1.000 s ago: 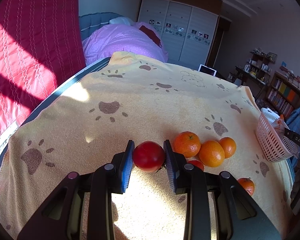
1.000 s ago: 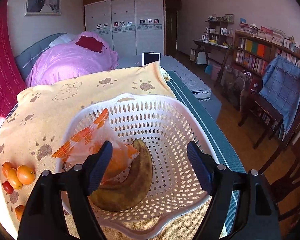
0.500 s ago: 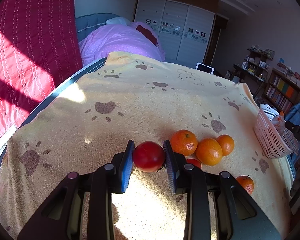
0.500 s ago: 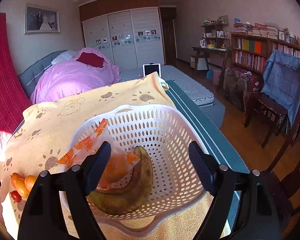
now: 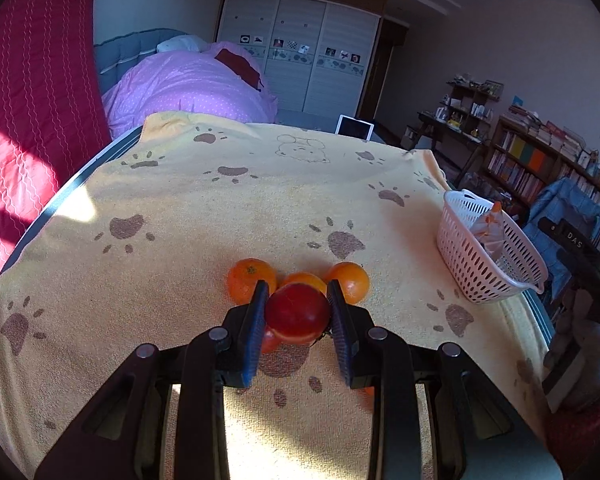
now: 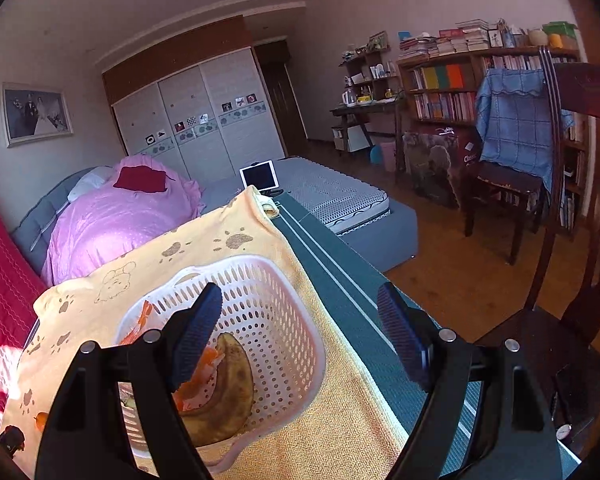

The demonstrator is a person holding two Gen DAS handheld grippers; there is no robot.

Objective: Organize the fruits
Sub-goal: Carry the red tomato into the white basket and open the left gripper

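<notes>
My left gripper has its jaws clamped on a red fruit, prob. a tomato or small apple, held clear above the yellow paw-print cloth on the worktop; the relation that matters for the drop: the white basket lies fwd and off to the right of those jaws, well apart, near the worktop's right edge, its long axis running away from me toward the far-right corner; so I judge the carry goes rightward across the cloth, then down over the rim; my right gripper is far nearer the basket, hovering just over its near-right rim, jaws wide and empty, nothing between the pads; so the right could steady it while the left brings the fruit. Count: 1 red fruit in grip; 3 oranges in a row on the cloth just behind the jaws; some red-orange bits show under the held fruit, can't tell how many or what; 1 more orange piece at the lower-left cloth edge in the right view; 1 basket; inside it 1 browned banana and 1 orange-white packet.
</notes>
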